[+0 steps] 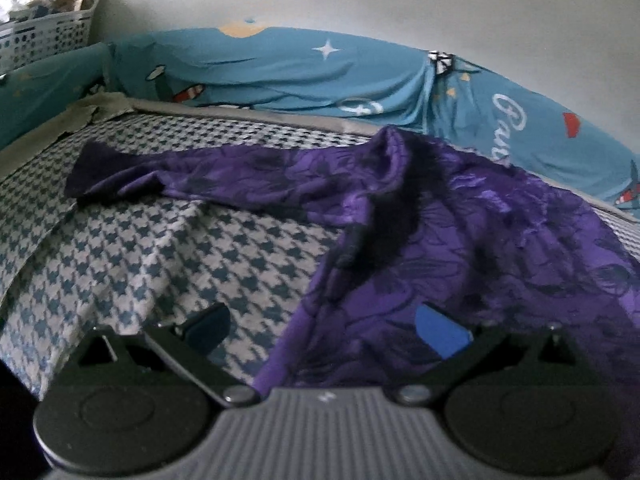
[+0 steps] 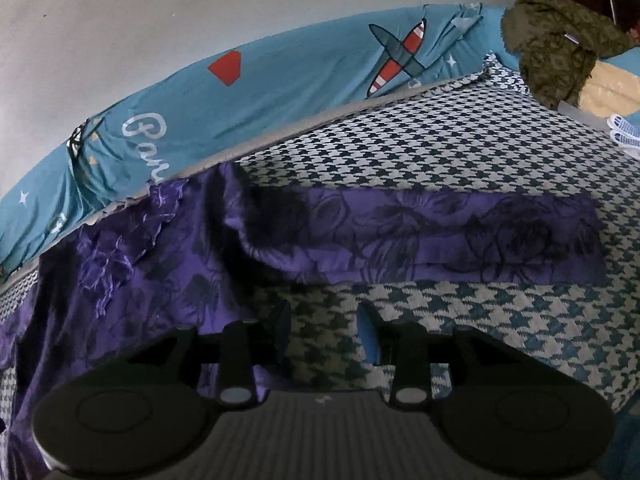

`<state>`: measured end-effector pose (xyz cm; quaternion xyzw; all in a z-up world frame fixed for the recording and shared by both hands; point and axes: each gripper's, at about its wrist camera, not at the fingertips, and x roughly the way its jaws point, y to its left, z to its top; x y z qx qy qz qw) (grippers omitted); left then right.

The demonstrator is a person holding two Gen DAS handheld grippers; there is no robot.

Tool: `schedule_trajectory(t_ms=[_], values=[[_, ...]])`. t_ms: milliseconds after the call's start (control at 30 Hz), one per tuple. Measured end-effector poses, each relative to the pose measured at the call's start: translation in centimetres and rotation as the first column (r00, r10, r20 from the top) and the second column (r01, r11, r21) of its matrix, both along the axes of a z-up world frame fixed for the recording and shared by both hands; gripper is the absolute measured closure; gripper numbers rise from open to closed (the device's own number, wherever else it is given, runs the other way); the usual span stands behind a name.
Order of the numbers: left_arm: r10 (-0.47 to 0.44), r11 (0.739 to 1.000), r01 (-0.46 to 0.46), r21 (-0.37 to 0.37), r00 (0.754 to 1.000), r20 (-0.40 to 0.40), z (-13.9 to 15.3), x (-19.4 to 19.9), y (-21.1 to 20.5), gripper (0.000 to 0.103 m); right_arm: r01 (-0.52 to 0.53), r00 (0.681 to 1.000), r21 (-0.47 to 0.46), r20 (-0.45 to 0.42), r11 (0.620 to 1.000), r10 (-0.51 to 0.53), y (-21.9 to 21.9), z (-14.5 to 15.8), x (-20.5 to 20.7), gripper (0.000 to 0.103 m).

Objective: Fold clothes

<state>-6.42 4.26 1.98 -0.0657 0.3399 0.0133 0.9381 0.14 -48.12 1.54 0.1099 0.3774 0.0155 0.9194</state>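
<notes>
Purple floral-patterned garment (image 1: 460, 240) with dark fuzzy collar trim lies spread on the bed, and we hold both grippers low over it. Our left gripper (image 1: 324, 332) has its fingers spread wide with nothing between them: the dark left fingertip (image 1: 208, 328) sits over the bedcover, while the blue-padded right fingertip (image 1: 440, 334) sits over the garment's body near its side edge. Whether either pad touches cloth we cannot tell. Our right gripper (image 2: 326, 328) is also parted and empty, its fingers over the bedcover just beside the garment's side edge, below the right sleeve (image 2: 460, 236). Outward from there, the left sleeve (image 1: 168, 180) stretches flat to the left and the right sleeve extends flat the other way. Beneath it all is the blue-and-white houndstooth woven bedcover (image 1: 180, 248). Behind runs a teal cartoon-print sheet (image 1: 300, 72) against the wall. A white perforated plastic basket (image 1: 48, 36) stands at far left, and an olive-green fuzzy fabric bundle (image 2: 560, 52) at far right.
</notes>
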Motion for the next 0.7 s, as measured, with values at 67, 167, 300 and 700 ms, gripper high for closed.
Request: schedule_trajectory(t_ms=[67, 167, 300, 700], values=[[-0.018, 1.000, 0.018, -0.004, 1.000, 0.002, 0.2, 0.0, -0.4, 0.000, 0.001, 1.000, 0.006, -0.003, 1.000, -0.001, 0.0, -0.1, 0.4, 0.066], [-0.042, 0.999, 0.042, -0.012, 0.999, 0.000, 0.4, 0.3, -0.9, 0.000, -0.006, 1.000, 0.012, -0.001, 1.000, 0.006, 0.1, -0.1, 0.9, 0.066], [-0.072, 0.997, 0.071, -0.027, 0.997, -0.011, 0.7, 1.1, -1.7, 0.000, -0.007, 1.000, 0.018, 0.001, 1.000, 0.007, 0.2, -0.2, 1.9, 0.066], [-0.164, 0.986, 0.162, -0.039, 0.985, -0.045, 0.5, 3.7, -4.1, 0.000, 0.019, 1.000, 0.044, 0.001, 0.999, -0.019, 0.5, -0.7, 4.8, 0.065]])
